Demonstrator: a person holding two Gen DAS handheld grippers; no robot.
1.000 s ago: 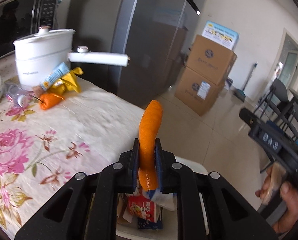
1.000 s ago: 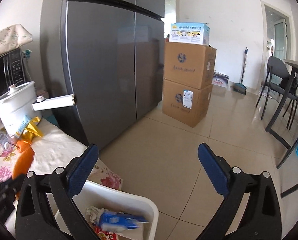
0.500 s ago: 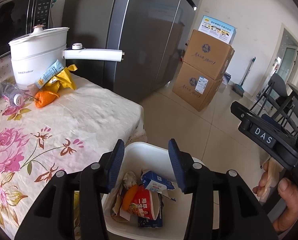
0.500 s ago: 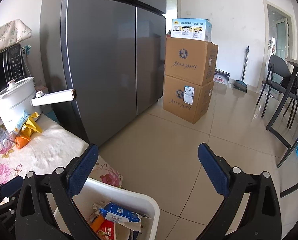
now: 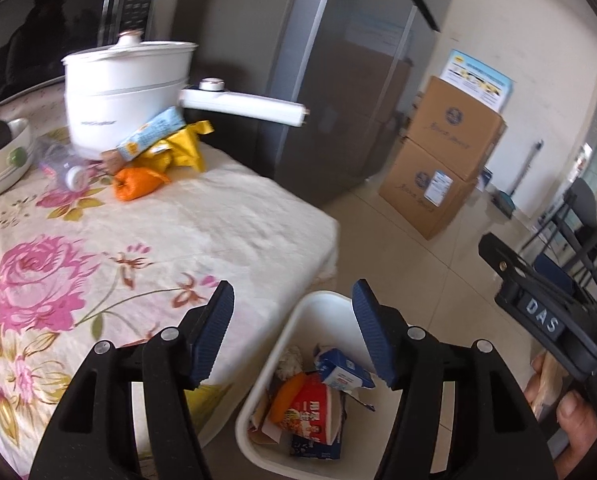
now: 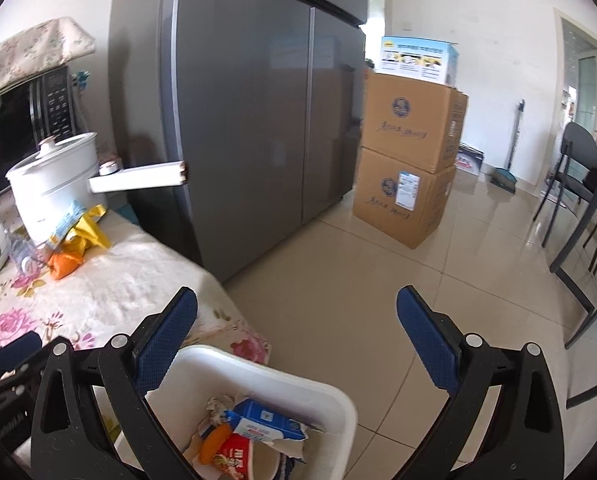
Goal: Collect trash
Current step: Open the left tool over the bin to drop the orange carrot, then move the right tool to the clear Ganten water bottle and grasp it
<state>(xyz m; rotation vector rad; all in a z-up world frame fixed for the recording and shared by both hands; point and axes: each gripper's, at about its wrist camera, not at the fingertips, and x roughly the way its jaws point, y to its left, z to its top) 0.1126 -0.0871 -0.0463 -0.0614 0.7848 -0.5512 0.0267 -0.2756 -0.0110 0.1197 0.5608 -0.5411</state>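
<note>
Beside the table with its flowered cloth, a white bin stands on the floor holding an orange wrapper, a red packet and a blue-and-white carton. Above it the left gripper hangs released, fingers spread and empty. The right gripper is likewise spread wide, empty. More trash lies against the white pot: an orange bag, a yellow wrapper, a blue packet.

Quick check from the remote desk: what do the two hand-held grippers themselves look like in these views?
Both look alike: the left hand-held gripper and right hand-held gripper have black plastic frames with silver screws and two fingers faced with blue textured pads. In the left wrist view, the right one's body carries a "DAS" label, gripped by a bare hand.
</note>
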